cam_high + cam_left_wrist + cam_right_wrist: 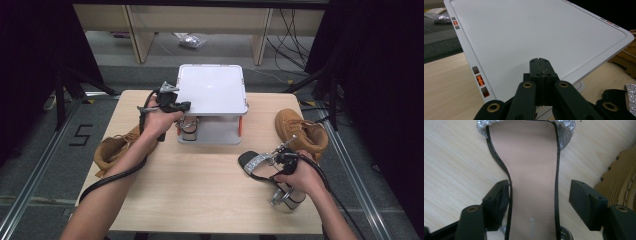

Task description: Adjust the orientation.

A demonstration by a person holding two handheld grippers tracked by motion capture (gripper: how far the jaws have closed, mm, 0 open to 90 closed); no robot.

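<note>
A black high-heeled sandal (247, 160) with a silver glitter strap and a silver heel lies on the wooden table at the front right. My right gripper (267, 162) is over it, jaws open. In the right gripper view the gripper (537, 190) straddles the sandal's tan insole (531, 157); the left pad touches its thin edge strap and the right pad stands apart. My left gripper (186, 105) hovers at the front left corner of the white two-tier rack (212, 87), shut with nothing in it. In its own view the gripper (540, 62) is above the rack's top shelf (524, 32).
A second silver-heeled sandal (190, 129) stands on the rack's lower shelf. One tan boot (112, 150) lies at the table's left edge behind my left forearm, another tan boot (300, 130) at the right, close beyond my right gripper. Bare wood spans the table's front middle.
</note>
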